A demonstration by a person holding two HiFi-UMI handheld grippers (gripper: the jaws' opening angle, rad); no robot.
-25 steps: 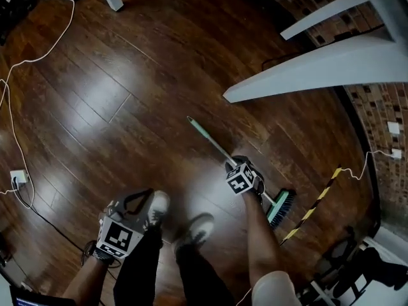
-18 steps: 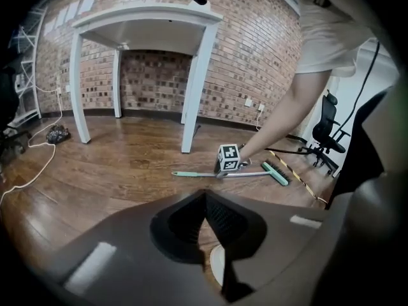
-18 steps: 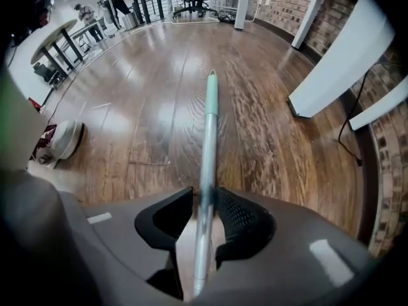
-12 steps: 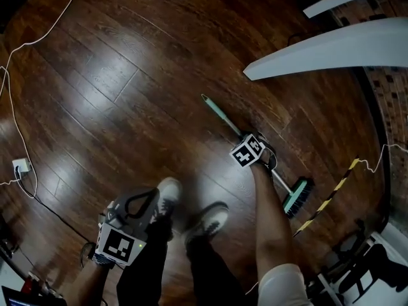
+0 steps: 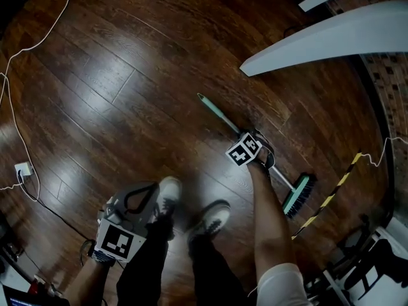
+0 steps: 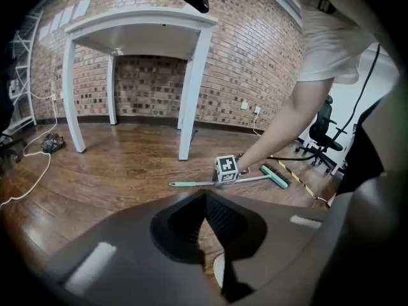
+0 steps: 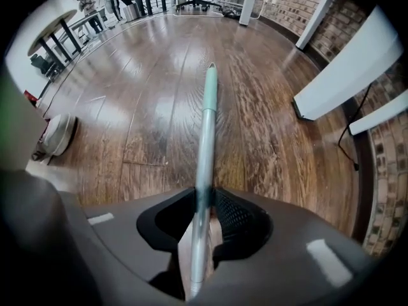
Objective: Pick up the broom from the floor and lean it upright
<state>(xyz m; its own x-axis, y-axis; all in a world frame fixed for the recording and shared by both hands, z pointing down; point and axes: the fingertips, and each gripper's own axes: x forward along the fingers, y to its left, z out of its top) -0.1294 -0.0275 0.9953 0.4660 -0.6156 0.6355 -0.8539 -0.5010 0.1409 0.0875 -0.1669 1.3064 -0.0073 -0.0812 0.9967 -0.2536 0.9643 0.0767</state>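
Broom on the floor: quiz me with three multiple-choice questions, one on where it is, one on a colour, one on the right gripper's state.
1. Broom lies: A on the table; B on the floor; C against the wall.
2. Its head is: A red; B green; C yellow.
3. Right gripper: A grips the handle; B empty; C holds a cable.
Answers: B, it lies flat there; B, green back over dark bristles; A, its jaws, just closing, pinch the handle.
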